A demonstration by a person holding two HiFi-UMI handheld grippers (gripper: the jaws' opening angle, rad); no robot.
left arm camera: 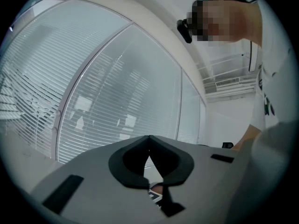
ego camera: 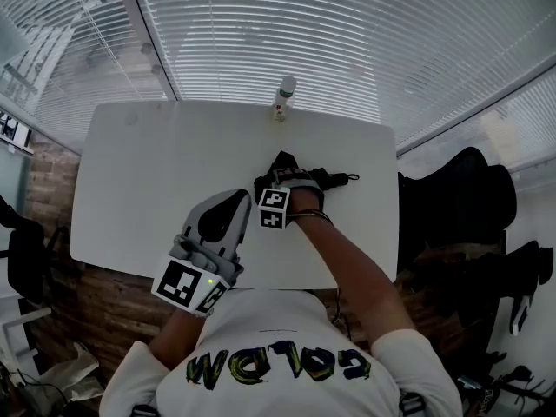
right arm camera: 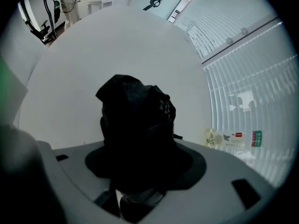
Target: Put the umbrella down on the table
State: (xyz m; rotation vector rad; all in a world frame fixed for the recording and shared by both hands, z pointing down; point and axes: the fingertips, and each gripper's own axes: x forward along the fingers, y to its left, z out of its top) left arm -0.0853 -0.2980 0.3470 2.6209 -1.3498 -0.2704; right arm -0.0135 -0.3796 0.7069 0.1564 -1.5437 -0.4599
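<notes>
near edge: left gripper hangs over the table's front edge, just in front of the person's shirt, pointing level toward the window.
left fingers: together at the tips, nothing between them; through the slit below them the right gripper's marker cube shows.
right gripper: just beyond the left one, a little right of the table's middle, pointing steeply down.
right fingers: clamped on the umbrella, whose black folded cloth fills the gap between them.
umbrella position: under the right gripper, at the tabletop, thin end sticking out toward the right edge. Whether it rests on the top, can't tell.
open room, left: wide bare white top from the grippers to the left edge.
open room, right: a narrower strip between the umbrella's end and the right edge.
open room, far: bare band between umbrella and far edge, except one bottle.
bottle: upright, right at the far edge, well apart from the umbrella.
beyond table: blinds run close behind the far edge.
sides: black chair near the right edge; brick-pattern floor along the left and front.
count: 2 grippers, 1 umbrella, 1 bottle, 1 table.
</notes>
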